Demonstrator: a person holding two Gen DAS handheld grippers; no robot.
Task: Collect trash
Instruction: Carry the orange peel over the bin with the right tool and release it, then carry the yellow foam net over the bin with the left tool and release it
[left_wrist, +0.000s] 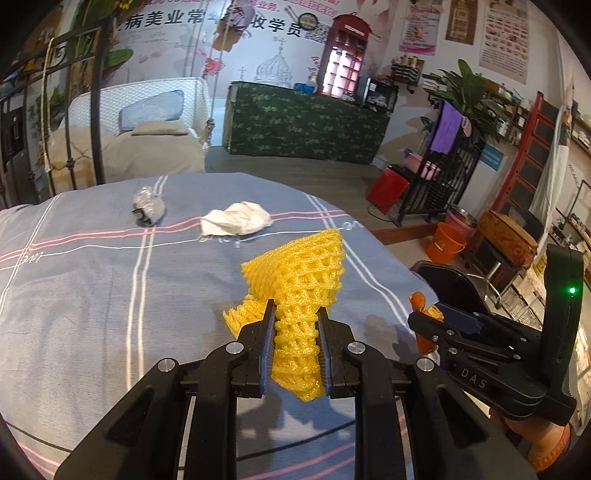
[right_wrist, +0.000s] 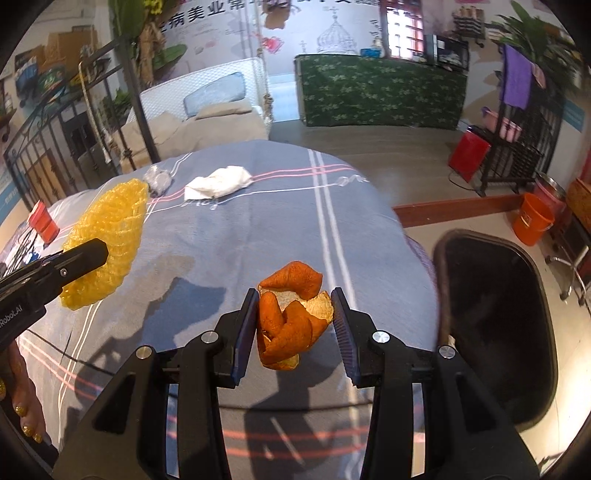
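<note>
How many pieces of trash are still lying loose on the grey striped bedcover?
2: a crumpled white tissue near the far edge and a clear crushed plastic wrapper just left of it. More could lie outside the cameras' view.

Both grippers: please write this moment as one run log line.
left gripper: shut on yellow foam net | right gripper: shut on orange peel

"DAS" on right gripper (left_wrist: 426, 314) body right of the jaws; "Robot.AI" on left gripper (right_wrist: 103, 251) body left of them; wall banner (left_wrist: 207, 26) ahead reads "美业".
</note>
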